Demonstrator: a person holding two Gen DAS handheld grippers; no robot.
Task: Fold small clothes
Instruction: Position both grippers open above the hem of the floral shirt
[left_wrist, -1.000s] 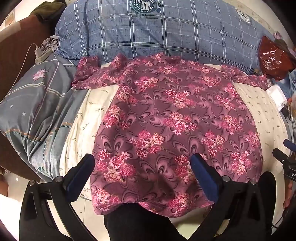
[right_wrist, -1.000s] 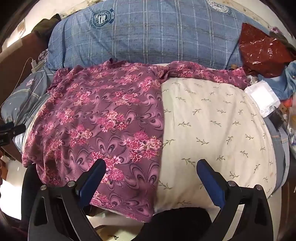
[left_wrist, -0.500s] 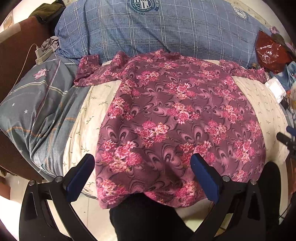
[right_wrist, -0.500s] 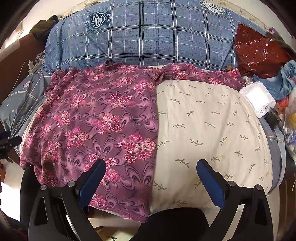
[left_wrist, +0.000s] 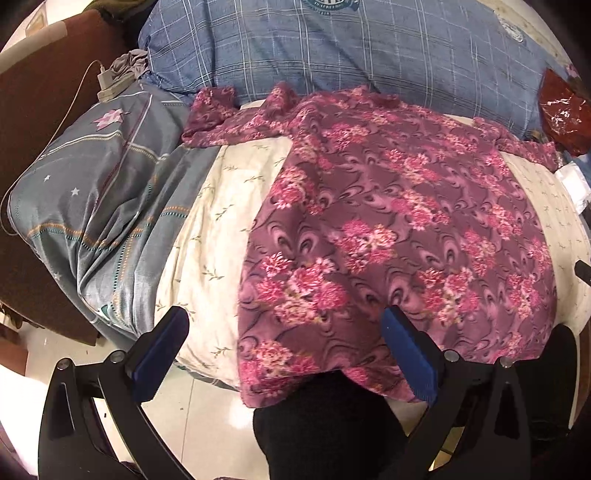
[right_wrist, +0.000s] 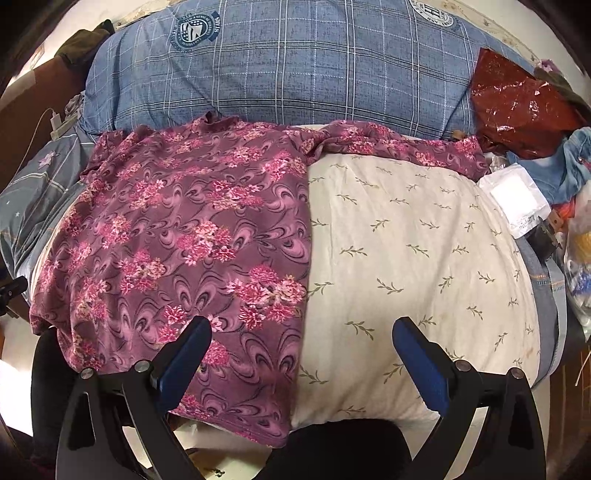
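A purple shirt with pink flowers (left_wrist: 399, 236) lies spread flat on a cream leaf-print cushion (right_wrist: 413, 258), sleeves stretched out to both sides at the far end. Its hem hangs over the near edge. In the right wrist view the shirt (right_wrist: 184, 251) covers the cushion's left half. My left gripper (left_wrist: 284, 345) is open and empty, hovering over the shirt's near left hem. My right gripper (right_wrist: 301, 354) is open and empty, over the shirt's near right edge.
A blue plaid pillow (right_wrist: 288, 70) lies behind the cushion. A grey patterned pillow (left_wrist: 99, 206) with a charger (left_wrist: 107, 86) sits at the left. A red foil bag (right_wrist: 517, 107), a white packet (right_wrist: 517, 199) and clutter lie at the right. Tiled floor (left_wrist: 207, 424) below.
Both grippers have pulled back slightly and shifted left, so the shirt sits further right in the left wrist view. Both stay open; the shirt has not moved.
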